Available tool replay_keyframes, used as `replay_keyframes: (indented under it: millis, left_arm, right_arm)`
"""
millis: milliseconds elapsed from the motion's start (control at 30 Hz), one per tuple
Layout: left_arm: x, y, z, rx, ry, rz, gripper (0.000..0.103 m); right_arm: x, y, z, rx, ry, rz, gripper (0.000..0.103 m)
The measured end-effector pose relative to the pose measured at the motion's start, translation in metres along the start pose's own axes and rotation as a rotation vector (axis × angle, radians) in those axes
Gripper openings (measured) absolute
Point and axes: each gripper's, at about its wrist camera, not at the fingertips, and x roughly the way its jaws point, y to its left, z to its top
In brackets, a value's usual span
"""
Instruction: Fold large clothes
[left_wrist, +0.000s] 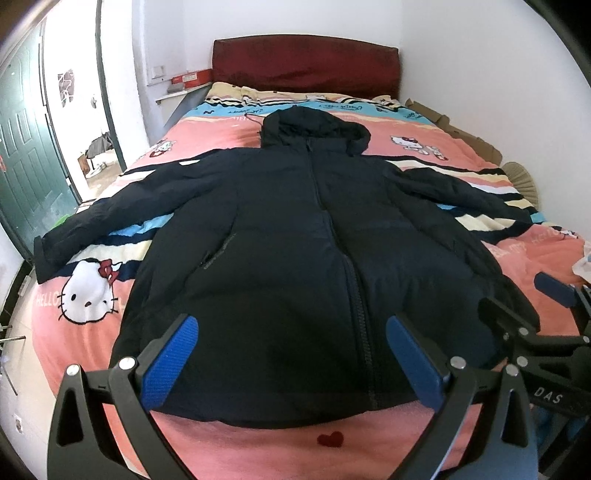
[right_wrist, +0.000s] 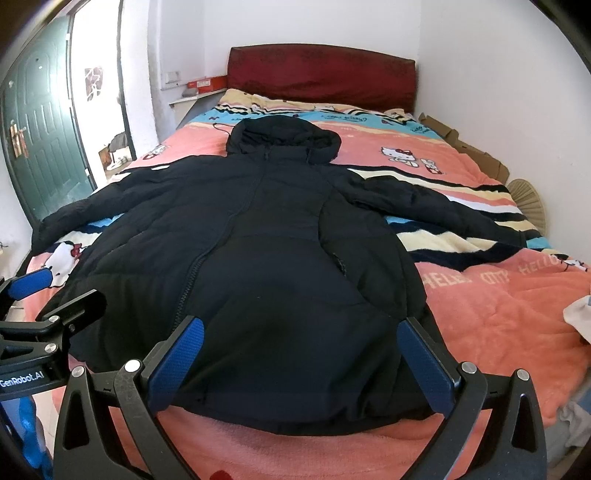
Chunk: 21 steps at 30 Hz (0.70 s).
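The left gripper (left_wrist: 291, 354) hangs with its jaws spread wide, gripping nothing, just above the near hem of the jacket (left_wrist: 314, 229) on the side left of the zip. The right gripper (right_wrist: 301, 360) is the same: jaws wide apart, empty, poised over the hem on the other side of the zip. The two sit close side by side, each showing at the edge of the other's view.

The jacket, a dark hooded one, lies face up on the bed (left_wrist: 74, 347), zipped shut. Its hood (left_wrist: 314, 129) points toward the red headboard (left_wrist: 306, 66). Both sleeves are stretched straight out; the left sleeve (left_wrist: 110, 210) reaches the bed's edge near the door, and the right sleeve (right_wrist: 443, 210) runs toward the wall side.

As I judge it, the folding has not begun. The garment is spread flat and smoothed, which is the groundwork, but no sleeve is turned in, no side brought over, and the hem is not lifted. All the folds are left to do.

As for containers, flattened cardboard (right_wrist: 472, 147) lies along the wall beside the bed, and a red box (right_wrist: 207, 83) sits on a ledge by the headboard; what it holds cannot be told.
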Motion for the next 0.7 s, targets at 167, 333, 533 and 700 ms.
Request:
replay_keyframes:
  millis: [167,333,533,700]
  left_arm:
    - [0.0006,0.0007,0.0003,0.005,0.009,-0.015,0.103]
    - [-0.0016,0.0027,0.0013,0.008,0.0,-0.021,0.103]
    - [-0.0016,0.0017,0.0014,0.016,0.013,-0.037,0.103]
    - [0.0,0.0005,0.0007,0.022,0.02,-0.05,0.103]
  right_arm:
    - [0.0029,0.0033,-0.0002,-0.007,0.003,-0.005,0.103]
    - [0.0051,0.0009,-0.0024,-0.001,0.007,-0.009,0.103]
    - [0.005,0.0008,-0.0032,0.001,0.006,-0.008,0.103]
    - [0.0051,0.0004,-0.0035,0.0,0.005,-0.008,0.103]
